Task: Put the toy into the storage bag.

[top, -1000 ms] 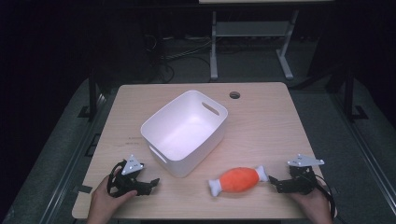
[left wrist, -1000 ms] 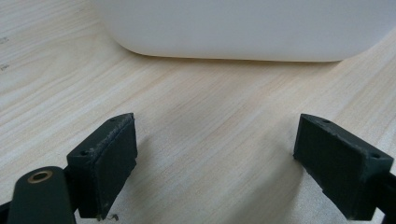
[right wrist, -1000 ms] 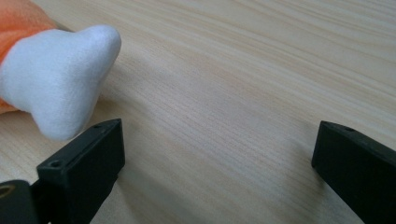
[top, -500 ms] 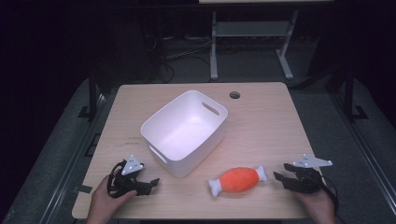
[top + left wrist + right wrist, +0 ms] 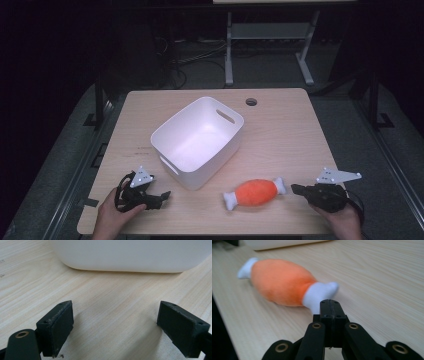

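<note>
L hand-held gripper (image 5: 161, 196) sits low at the worktop's (image 5: 290, 135) near-left corner, held by the person's L hand (image 5: 112, 217), grey plate on top. Its jaws stand wide apart w/ nothing between them; in the left gripper view the pads (image 5: 56, 327) hover just over bare wood, pointed at the bin's wall.

White bin (image 5: 199, 141) stands upright left of centre, set at an angle to the worktop edges, handle slots in its end walls, inside empty. Near, not touching, the L gripper.

Plush toy (image 5: 254, 192) – orange body, white knobs at both ends – lies flat on the wood near the front edge, just right of the bin's near corner and apart from it. In the right gripper view it's blurred, lying across the frame.

R hand-held gripper (image 5: 296, 188) at near-right, held by the R hand (image 5: 342, 220), grey plate on top. Jaws pressed together, holding nothing. Tips point at the toy's right white knob, just beside it; contact can't be told from these views.

Small round hole (image 5: 251, 102) in the worktop near the far edge, behind the bin.
</note>
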The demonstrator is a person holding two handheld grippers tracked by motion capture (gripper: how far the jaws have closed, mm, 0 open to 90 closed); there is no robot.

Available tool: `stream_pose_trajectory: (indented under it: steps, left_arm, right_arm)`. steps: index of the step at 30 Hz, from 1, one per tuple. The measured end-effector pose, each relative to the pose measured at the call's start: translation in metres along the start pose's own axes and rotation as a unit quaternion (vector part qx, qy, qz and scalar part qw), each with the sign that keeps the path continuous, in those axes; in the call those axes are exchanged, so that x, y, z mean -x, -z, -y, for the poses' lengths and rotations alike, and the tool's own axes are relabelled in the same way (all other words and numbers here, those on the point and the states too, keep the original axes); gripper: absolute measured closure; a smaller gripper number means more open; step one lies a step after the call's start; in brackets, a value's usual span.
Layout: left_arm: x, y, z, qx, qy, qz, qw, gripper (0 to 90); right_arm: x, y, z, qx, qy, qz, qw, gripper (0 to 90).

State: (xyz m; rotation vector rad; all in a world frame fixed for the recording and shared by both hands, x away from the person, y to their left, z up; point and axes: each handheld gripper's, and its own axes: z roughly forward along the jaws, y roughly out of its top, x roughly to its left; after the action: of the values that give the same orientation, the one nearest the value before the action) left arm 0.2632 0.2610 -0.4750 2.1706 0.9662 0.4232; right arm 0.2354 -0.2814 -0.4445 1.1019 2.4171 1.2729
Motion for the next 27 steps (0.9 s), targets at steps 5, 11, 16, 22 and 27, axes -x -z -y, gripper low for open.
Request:
stream_pose_trajectory:
  steps: [5,11,16,22,27]
  left_arm:
    - [0.0,0.0,0.0,0.0,0.0,0.0,1.0,12.9]
    - [0.0,0.0,0.0,0.0,0.0,0.0,1.0,12.8]
    - [0.0,0.0,0.0,0.0,0.0,0.0,1.0,12.8]
    - [0.0,0.0,0.0,0.0,0.0,0.0,1.0,12.8]
    - [0.0,0.0,0.0,0.0,0.0,0.0,1.0,12.8]
  right_arm:
    - [-0.01,-0.005,-0.005,-0.001,0.015,-0.028,0.9995,89.6]
    - [-0.018,-0.013,-0.007,-0.011,0.029,-0.051,0.9982,89.6]
    - [-0.023,-0.021,-0.007,-0.022,0.035,-0.062,0.9973,89.6]
    - [-0.022,-0.026,-0.005,-0.033,0.037,-0.058,0.9971,89.6]
    - [-0.019,-0.03,-0.004,-0.038,0.036,-0.05,0.9974,89.6]
